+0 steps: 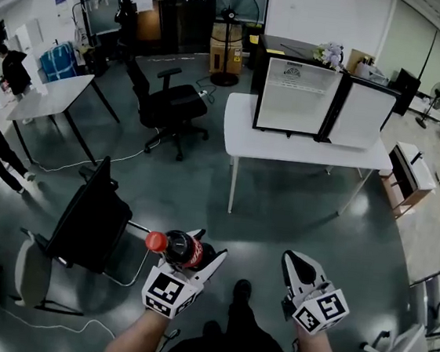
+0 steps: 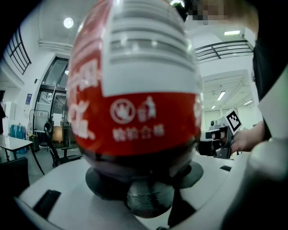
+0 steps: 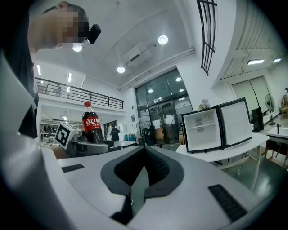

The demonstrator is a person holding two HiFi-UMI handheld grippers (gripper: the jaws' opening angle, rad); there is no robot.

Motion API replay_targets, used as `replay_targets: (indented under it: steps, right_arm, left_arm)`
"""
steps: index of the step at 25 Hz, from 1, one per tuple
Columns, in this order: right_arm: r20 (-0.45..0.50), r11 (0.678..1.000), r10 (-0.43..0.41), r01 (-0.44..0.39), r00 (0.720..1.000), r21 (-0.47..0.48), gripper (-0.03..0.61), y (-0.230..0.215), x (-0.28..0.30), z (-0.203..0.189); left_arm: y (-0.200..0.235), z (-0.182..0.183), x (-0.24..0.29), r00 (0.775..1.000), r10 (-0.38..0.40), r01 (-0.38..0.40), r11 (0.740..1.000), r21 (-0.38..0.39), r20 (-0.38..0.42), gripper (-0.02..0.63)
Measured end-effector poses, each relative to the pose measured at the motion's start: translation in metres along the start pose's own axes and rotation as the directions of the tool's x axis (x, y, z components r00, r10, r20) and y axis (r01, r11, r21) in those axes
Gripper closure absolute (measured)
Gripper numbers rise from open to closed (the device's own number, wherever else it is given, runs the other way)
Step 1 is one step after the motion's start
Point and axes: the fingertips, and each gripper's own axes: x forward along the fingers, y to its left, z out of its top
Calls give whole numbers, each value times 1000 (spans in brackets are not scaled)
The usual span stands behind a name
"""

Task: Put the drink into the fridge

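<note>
Head view: my left fingers point(image 1: 212, 263) clamp cola bottle point(image 1: 184, 248); right fingers point(image 1: 297, 272) closed, empty. Open fridge point(image 1: 296, 97) on white worktop point(image 1: 302, 151), grey floor point(image 1: 279, 210).

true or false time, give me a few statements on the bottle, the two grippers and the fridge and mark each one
1. The left gripper is clamped on the cola bottle. True.
2. The right gripper holds a drink too. False: its jaws are together with nothing between them.
3. The fridge is closed. False: its door stands open, showing the white inside.
4. The fridge stands on the white table. True.
5. The cola bottle is already in the fridge. False: it is in the left gripper, well apart from the fridge.
</note>
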Motion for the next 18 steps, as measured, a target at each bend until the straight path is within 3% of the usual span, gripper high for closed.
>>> replay_targets:
  steps: [8, 18]
  right_arm:
    - [-5, 1000, 16, -16, 1000, 16, 565, -57, 49, 1]
    - [31, 998, 44, -46, 999, 38, 565, -176, 124, 33]
  left_arm:
    - [31, -1, 63, 1000, -5, 5, 1000, 1, -18, 334]
    - [76, 26, 185, 1000, 8, -7, 1000, 16, -28, 334]
